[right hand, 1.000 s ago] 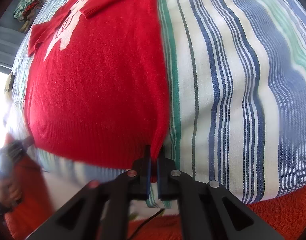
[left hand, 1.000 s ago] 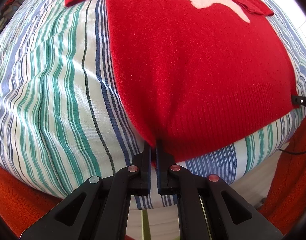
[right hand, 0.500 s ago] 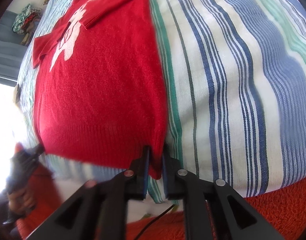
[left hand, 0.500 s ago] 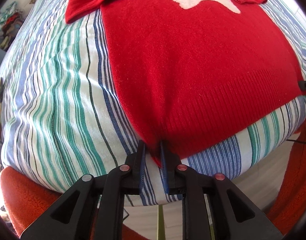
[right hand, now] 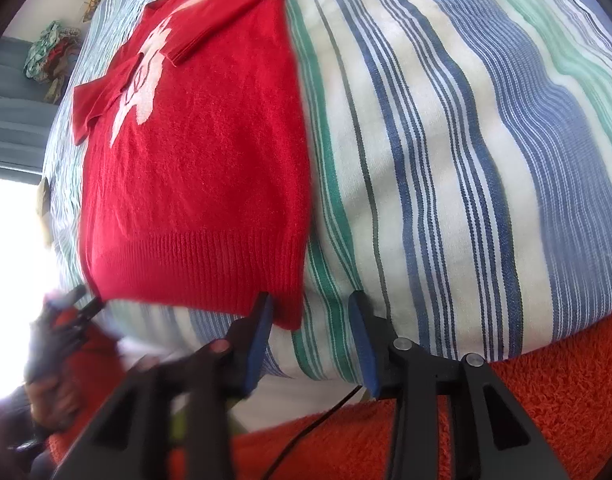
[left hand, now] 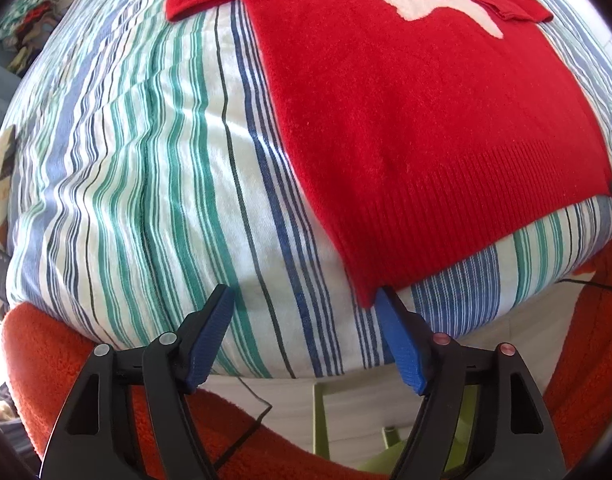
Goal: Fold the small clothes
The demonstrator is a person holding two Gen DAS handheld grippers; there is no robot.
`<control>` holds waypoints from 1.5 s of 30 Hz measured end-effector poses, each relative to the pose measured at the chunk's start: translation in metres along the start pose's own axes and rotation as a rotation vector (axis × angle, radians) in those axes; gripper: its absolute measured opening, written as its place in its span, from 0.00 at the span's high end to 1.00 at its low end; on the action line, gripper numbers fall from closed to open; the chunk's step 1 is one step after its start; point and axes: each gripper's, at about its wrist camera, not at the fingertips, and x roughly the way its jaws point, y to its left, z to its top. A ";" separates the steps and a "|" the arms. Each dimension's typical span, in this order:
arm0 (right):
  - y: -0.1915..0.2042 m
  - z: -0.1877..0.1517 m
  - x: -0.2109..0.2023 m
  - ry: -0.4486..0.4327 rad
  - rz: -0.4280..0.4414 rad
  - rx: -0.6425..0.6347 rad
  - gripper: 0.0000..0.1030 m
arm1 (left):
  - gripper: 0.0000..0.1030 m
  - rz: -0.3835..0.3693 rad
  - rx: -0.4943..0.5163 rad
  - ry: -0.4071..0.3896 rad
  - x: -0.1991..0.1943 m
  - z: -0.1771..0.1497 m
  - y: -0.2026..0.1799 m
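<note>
A small red knit sweater (left hand: 426, 112) with a white motif lies flat on a striped bed cover (left hand: 145, 160), sleeves folded across the chest. It also shows in the right wrist view (right hand: 193, 184). My left gripper (left hand: 306, 300) is open and empty, its right fingertip just at the sweater's near left hem corner. My right gripper (right hand: 310, 304) is open and empty, with the near right hem corner lying between its fingers. The left gripper (right hand: 77, 304) shows blurred at the far hem corner in the right wrist view.
An orange fuzzy blanket (left hand: 45, 360) wraps the bed's near edge, also in the right wrist view (right hand: 546, 380). A thin black cable (left hand: 249, 428) hangs below. A pile of clothes (right hand: 49, 52) lies far off on the left. A green chair frame (left hand: 386, 436) stands below the bed edge.
Both grippers have opened and let go of the sweater's hem corners. The hem now lies flat on the cover. Both grippers have drawn back slightly.
</note>
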 end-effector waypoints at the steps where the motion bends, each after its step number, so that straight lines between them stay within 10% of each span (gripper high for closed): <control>1: -0.001 -0.001 -0.002 0.002 -0.005 -0.003 0.57 | 0.26 -0.009 -0.010 0.009 -0.002 -0.003 0.003; 6: -0.007 -0.001 -0.036 -0.043 -0.122 -0.065 0.55 | 0.25 -0.019 -0.094 -0.076 -0.033 -0.022 0.050; 13: 0.017 0.038 -0.136 -0.370 -0.480 -0.370 0.43 | 0.18 0.072 -0.365 -0.249 -0.057 -0.007 0.124; 25: 0.158 0.114 -0.006 -0.344 -0.206 -0.869 0.44 | 0.18 0.156 -0.436 -0.310 -0.025 -0.009 0.134; 30: 0.154 0.145 0.050 -0.304 -0.232 -0.847 0.60 | 0.18 0.119 -0.475 -0.280 -0.018 -0.010 0.143; 32: 0.144 0.151 0.039 -0.327 -0.222 -0.810 0.94 | 0.18 0.105 -0.487 -0.269 -0.015 -0.012 0.146; 39: 0.003 0.179 -0.112 -0.649 -0.231 -0.287 0.94 | 0.18 0.086 -0.513 -0.244 -0.010 -0.009 0.149; 45: -0.147 0.165 -0.162 -0.692 -0.310 0.128 0.94 | 0.18 0.115 -0.489 -0.229 -0.008 -0.007 0.142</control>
